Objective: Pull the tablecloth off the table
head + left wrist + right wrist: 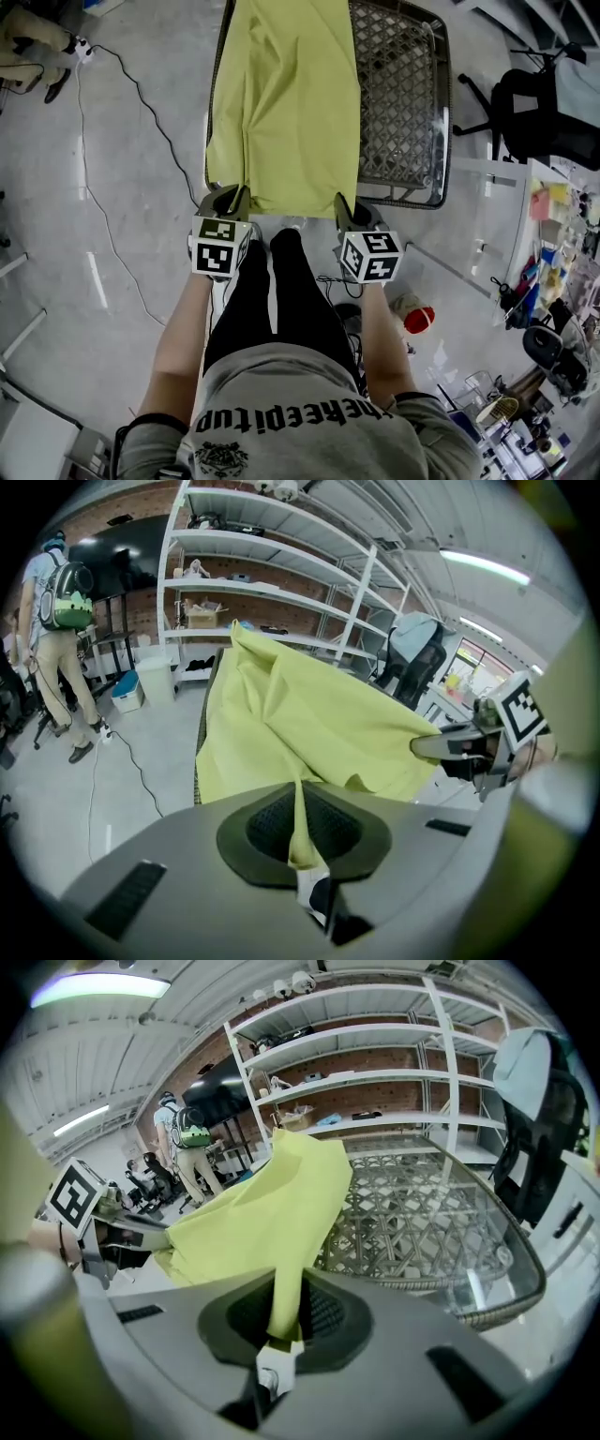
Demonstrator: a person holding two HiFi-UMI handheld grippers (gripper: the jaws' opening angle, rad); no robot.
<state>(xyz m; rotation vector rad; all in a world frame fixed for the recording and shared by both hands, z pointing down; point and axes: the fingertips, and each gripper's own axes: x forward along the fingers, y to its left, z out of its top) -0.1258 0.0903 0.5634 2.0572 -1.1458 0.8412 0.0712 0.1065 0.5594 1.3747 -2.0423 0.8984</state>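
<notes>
**What the views cut off or leave unclear**

The tablecloth [291, 94] and the table [403, 103] both run off the head view's top edge. The tablecloth hides the table's left part. A person [23, 42] at upper left is cut by the edge. Clutter on the desk [521, 239] and on the shelves [262, 583] is too small to tell.

Glass-topped table [403, 94], yellow tablecloth [291, 103] across it
</notes>
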